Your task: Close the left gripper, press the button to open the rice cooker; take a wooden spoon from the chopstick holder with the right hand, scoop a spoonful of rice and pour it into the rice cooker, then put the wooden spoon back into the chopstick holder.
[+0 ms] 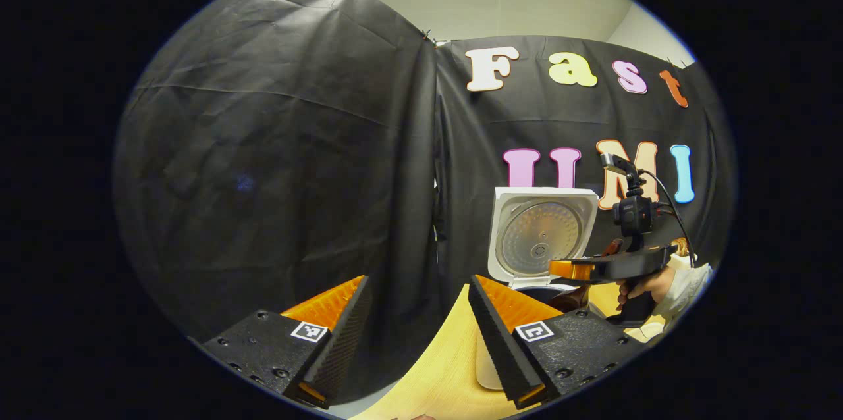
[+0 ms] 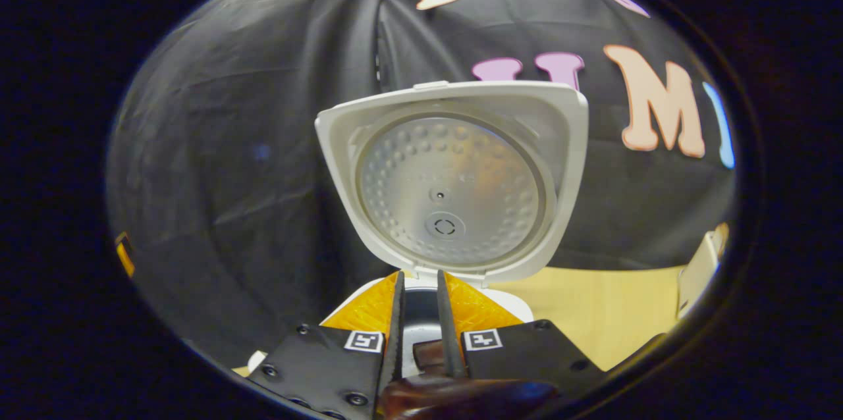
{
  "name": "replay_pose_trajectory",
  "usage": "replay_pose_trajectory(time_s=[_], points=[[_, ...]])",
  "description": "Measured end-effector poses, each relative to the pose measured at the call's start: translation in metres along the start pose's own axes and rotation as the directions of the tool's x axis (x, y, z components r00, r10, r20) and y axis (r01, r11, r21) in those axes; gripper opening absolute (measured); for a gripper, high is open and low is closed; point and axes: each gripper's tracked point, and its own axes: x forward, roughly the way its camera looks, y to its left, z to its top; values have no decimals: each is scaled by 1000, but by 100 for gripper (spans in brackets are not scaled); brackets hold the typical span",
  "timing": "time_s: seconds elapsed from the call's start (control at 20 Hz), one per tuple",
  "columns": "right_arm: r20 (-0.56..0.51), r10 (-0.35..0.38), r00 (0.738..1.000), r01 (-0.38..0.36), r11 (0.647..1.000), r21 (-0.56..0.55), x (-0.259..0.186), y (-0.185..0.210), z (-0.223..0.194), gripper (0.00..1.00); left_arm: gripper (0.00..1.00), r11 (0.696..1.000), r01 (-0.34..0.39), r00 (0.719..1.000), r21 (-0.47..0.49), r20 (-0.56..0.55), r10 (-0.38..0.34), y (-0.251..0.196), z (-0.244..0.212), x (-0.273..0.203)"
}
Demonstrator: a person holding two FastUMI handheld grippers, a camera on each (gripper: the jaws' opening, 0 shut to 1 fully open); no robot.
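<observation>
Hovering over the rice cooker (image 2: pixel 421 305), the right gripper (image 2: pixel 419 315) pinches the wooden spoon (image 2: pixel 461 393) between both fingers, the raised lid (image 2: pixel 454 183) straight ahead. The left gripper (image 1: pixel 418 328) waits alongside, jaws spread, empty.

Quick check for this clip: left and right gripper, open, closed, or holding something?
Left gripper: open, holding nothing.
Right gripper: closed on the wooden spoon handle, in front of the open rice cooker.
</observation>
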Motion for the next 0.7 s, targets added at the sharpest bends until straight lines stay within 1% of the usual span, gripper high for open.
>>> replay_pose_trajectory(time_s=[0.05, 0.1, 0.15, 0.2, 0.25, 0.3, 0.4, 0.5, 0.6, 0.7], points=[[21, -5, 1000, 6, 997, -77, -2, 2, 4, 30, 87, 1000, 2, 1000, 3, 2, -2, -1, 1, 1], [48, -6, 999, 13, 989, -150, -7, 5, 7, 28, 87, 1000, 4, 1000, 7, 6, -4, -3, 1, 2], [76, -5, 997, 21, 978, -210, -10, 7, 13, 28, 87, 1000, 6, 1000, 10, 9, -6, -5, 3, 3], [96, 1, 995, 23, 969, -246, -12, 8, 14, 28, 87, 1000, 8, 1000, 11, 11, -9, -6, 4, 4], [105, 10, 994, 17, 967, -254, -12, 9, 16, 30, 87, 1000, 13, 1000, 10, 13, -13, -10, 5, 4], [106, 16, 994, 10, 971, -241, -13, 8, 17, 30, 87, 1000, 16, 1000, 11, 15, -17, -13, 6, 5], [95, 33, 995, -19, 989, -145, -19, 4, 22, 31, 87, 999, 27, 999, 18, 23, -28, -19, 10, 5], [91, 47, 995, -47, 999, 1, -26, -9, 32, 30, 87, 999, 42, 999, 26, 34, -43, -28, 14, 6], [95, 45, 994, -56, 992, 111, -33, -29, 41, 30, 87, 998, 63, 997, 28, 43, -64, -41, 19, 13], [101, 35, 994, -54, 979, 195, -41, -47, 50, 30, 87, 996, 92, 995, 21, 48, -93, -58, 24, 17]])
